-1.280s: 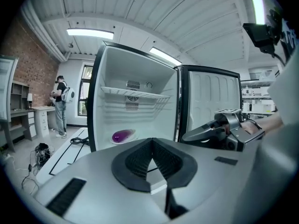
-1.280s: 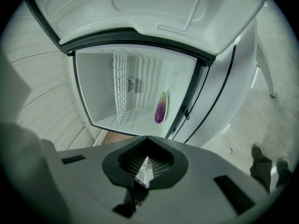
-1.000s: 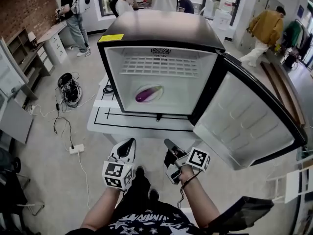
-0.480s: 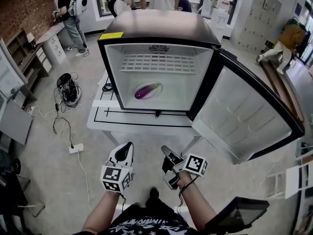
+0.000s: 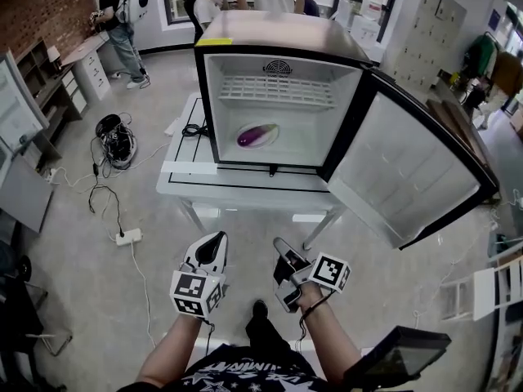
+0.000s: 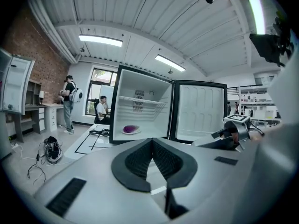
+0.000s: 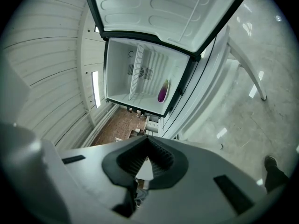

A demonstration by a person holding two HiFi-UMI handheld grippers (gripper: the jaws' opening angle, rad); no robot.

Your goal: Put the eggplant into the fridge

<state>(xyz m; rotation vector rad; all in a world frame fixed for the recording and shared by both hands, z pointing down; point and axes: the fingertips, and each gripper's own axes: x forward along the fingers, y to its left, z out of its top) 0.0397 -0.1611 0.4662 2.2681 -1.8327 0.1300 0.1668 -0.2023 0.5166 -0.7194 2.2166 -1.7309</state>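
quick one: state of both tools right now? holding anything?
Left tool: closed, nothing between its jaws.
Right tool: closed, nothing between its jaws.

left gripper (image 5: pixel 217 238), right gripper (image 5: pixel 280 243): jaws together, empty

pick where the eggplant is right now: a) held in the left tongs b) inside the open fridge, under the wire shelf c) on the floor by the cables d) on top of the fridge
b: the eggplant lies on the bottom of the fridge, below the wire shelf, with the door swung wide open.
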